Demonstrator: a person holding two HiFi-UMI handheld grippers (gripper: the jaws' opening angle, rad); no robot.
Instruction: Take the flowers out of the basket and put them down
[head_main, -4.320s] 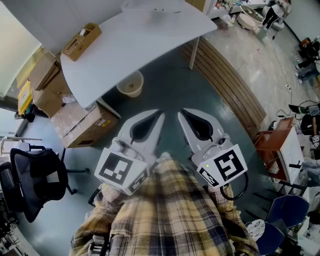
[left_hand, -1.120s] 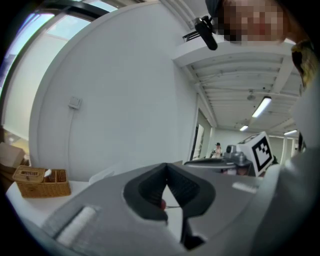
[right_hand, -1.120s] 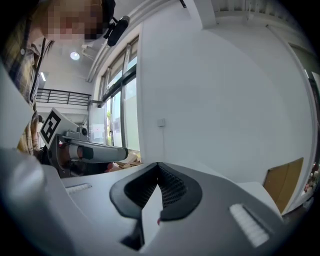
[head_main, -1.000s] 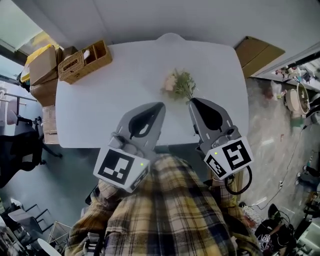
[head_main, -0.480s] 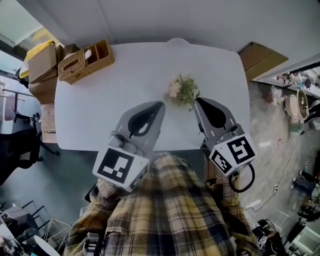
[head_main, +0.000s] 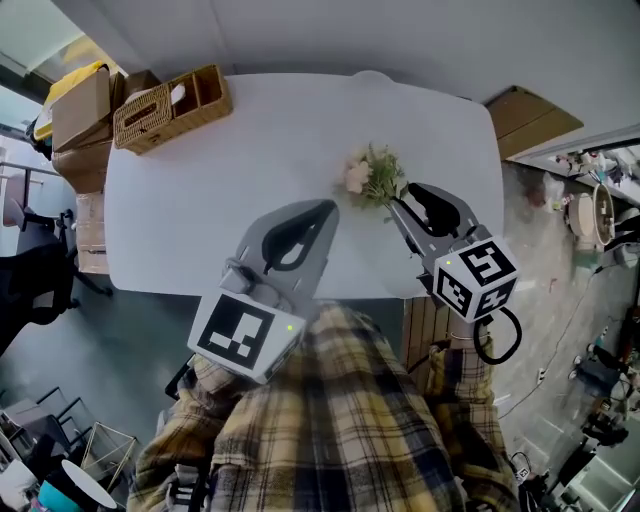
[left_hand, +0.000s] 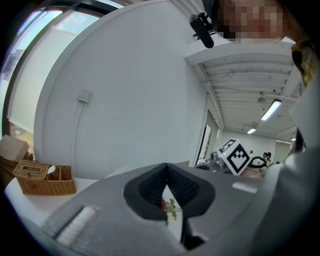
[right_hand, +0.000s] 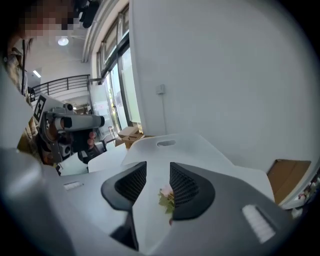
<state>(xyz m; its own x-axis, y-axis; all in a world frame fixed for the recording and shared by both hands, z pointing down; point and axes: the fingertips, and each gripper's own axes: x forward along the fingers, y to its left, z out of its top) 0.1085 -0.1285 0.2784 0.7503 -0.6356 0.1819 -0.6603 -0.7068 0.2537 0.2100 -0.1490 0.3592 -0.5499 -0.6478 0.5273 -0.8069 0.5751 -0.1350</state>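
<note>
A small bunch of pink and green flowers (head_main: 372, 178) lies on the white table (head_main: 220, 200), right of the middle. My right gripper (head_main: 400, 203) sits just behind the stems, its jaws opening. In the right gripper view the flowers (right_hand: 166, 196) show in the gap of the right gripper (right_hand: 157, 167), close to the right-hand jaw, and the pads do not press on them. The wicker basket (head_main: 170, 108) stands at the far left corner. My left gripper (head_main: 325, 208) hovers over the table's near edge, shut and empty; the left gripper (left_hand: 166, 166) frames a glimpse of the flowers (left_hand: 170, 204).
Cardboard boxes (head_main: 75, 105) are stacked on the floor beyond the table's left end, and another box (head_main: 530, 110) lies past the right end. A black office chair (head_main: 30, 290) stands at the left. The basket (left_hand: 42, 179) holds a white item.
The right gripper's jaws have parted; half a second ago they were shut on the flower stems. That gripper and the bunch shifted slightly right. The left gripper has barely moved.
</note>
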